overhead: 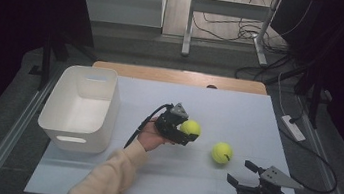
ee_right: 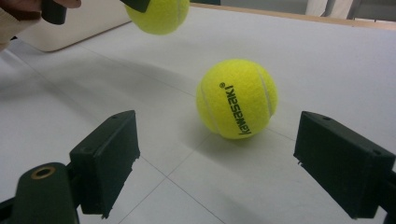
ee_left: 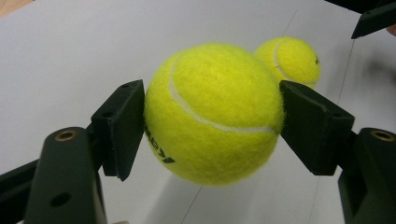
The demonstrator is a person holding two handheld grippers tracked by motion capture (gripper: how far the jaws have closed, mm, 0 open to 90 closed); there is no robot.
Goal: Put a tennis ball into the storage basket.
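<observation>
L gripper (ee_left: pixel 212 114) clamps tennis ball (ee_left: pixel 212 112) above table (ee_left: pixel 70 56).

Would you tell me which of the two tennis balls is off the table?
The tennis ball clamped in the left gripper, nearer the white bin; the other ball rests on the table.

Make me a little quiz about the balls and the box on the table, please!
1. True or false: the left tool is shut on a tennis ball and holds it off the table.
2. Which word is printed on the ball on the table? A) kawasaki B) wilson C) penn
3. Fill in: the right tool has its jaws ____.

Key: 1 true. 2 A. 3 open, nothing between them; the white box stands at the table's left.
</observation>
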